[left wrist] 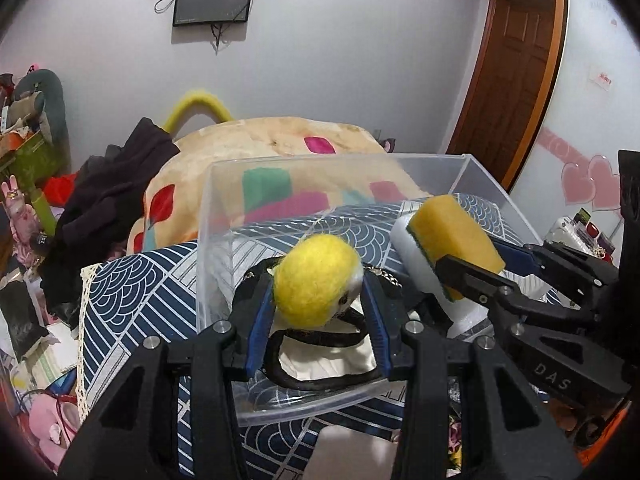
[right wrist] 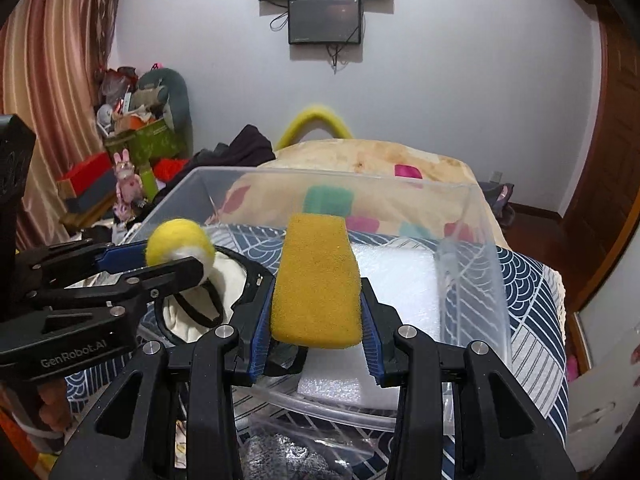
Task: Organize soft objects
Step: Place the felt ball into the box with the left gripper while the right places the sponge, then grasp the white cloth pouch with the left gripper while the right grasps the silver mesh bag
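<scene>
My left gripper (left wrist: 318,292) is shut on a fuzzy yellow and white ball (left wrist: 316,280) and holds it over the left part of a clear plastic box (left wrist: 208,216). My right gripper (right wrist: 316,308) is shut on a yellow sponge (right wrist: 316,280) with a green scouring side and holds it over the right part of the same box (right wrist: 492,248). Below the ball lies a cream cloth item with black trim (left wrist: 324,360). Below the sponge lies a white foam block (right wrist: 396,276). The sponge (left wrist: 452,232) and the right gripper also show in the left wrist view, and the ball (right wrist: 180,244) in the right wrist view.
The box stands on a blue cloth with white wave pattern (left wrist: 132,292). Behind it is a bed with a beige patterned quilt (left wrist: 280,140) and dark clothes (left wrist: 108,200). Clutter and boxes fill the left side (right wrist: 136,140). A wooden door (left wrist: 516,72) is at the right.
</scene>
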The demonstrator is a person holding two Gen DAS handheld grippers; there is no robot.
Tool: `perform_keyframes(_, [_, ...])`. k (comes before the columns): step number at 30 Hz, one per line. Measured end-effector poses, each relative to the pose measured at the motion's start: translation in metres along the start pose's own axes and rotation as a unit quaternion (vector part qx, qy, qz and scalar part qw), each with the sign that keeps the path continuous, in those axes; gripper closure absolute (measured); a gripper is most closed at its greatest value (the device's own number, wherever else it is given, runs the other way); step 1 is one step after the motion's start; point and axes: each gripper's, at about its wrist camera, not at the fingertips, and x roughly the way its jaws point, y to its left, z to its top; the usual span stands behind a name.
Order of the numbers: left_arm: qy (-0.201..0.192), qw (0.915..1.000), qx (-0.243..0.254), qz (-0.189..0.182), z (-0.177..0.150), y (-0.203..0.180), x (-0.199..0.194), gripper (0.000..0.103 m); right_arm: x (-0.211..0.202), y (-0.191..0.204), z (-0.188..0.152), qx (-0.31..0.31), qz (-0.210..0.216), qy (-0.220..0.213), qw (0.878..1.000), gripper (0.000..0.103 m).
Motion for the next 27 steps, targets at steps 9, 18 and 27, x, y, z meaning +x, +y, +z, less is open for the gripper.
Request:
perform_keyframes(9, [-0.009,0.9999,0.01,0.006,-0.004,-0.007,-0.012,0.047,-0.002,-0.002,0.0,0.0,-0.001,0.014,1.0,0.057])
perform_keyframes(18, [-0.053,0.9982,0.022,0.018,-0.011,-0.014,-0.052,0.028,-0.032,-0.004,-0.001,-0.009,-0.008,-0.026,1.0,0.04])
perform_keyframes(27, [-0.1,0.9933,0.049,0.03,-0.032,-0.025,-0.094,0.01,-0.065,-0.005,-0.011,-0.012,-0.009,-0.063,0.998,0.038])
